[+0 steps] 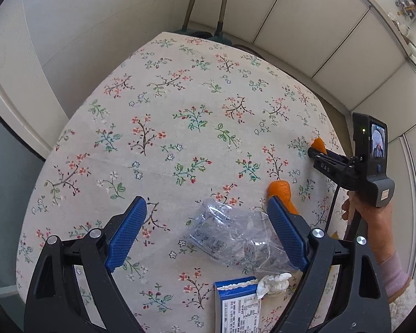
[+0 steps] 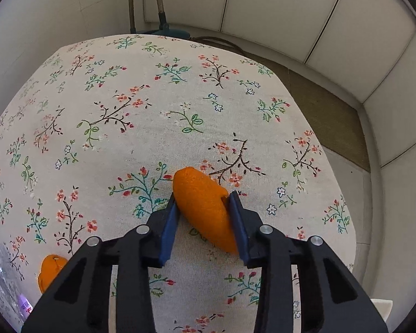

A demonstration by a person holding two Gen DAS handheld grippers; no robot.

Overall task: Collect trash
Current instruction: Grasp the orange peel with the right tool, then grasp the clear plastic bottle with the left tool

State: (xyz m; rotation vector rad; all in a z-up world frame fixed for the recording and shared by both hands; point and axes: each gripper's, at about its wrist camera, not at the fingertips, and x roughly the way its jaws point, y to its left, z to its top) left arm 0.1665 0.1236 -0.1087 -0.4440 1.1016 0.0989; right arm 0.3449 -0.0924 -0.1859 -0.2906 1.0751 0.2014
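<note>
With its fingers pinching a curved orange peel piece (image 2: pixel 205 211) off the floral-cloth table (image 2: pixel 180 97), the right gripper (image 2: pixel 203 208) secures trash (for lifting, presumably). Left gripper (image 1: pixel 208 222) fingers stand spread over a crumpled clear plastic wrapper (image 1: pixel 233 238), ungrasped.

Right gripper (image 2: pixel 203 211) clamped on orange peel (image 2: pixel 205 208), over floral tablecloth (image 2: pixel 180 97).
Left of and nearer than that peel: second peel piece (image 2: pixel 51 273), then crumpled clear plastic (image 2: pixel 0 277) at frame edge.

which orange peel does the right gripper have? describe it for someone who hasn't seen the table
On the floral tablecloth, look near the right-hand edge. The larger orange peel there sits pinched between the right gripper pads, unlike the second peel lying loose beside the crumpled clear plastic wrapper.
</note>
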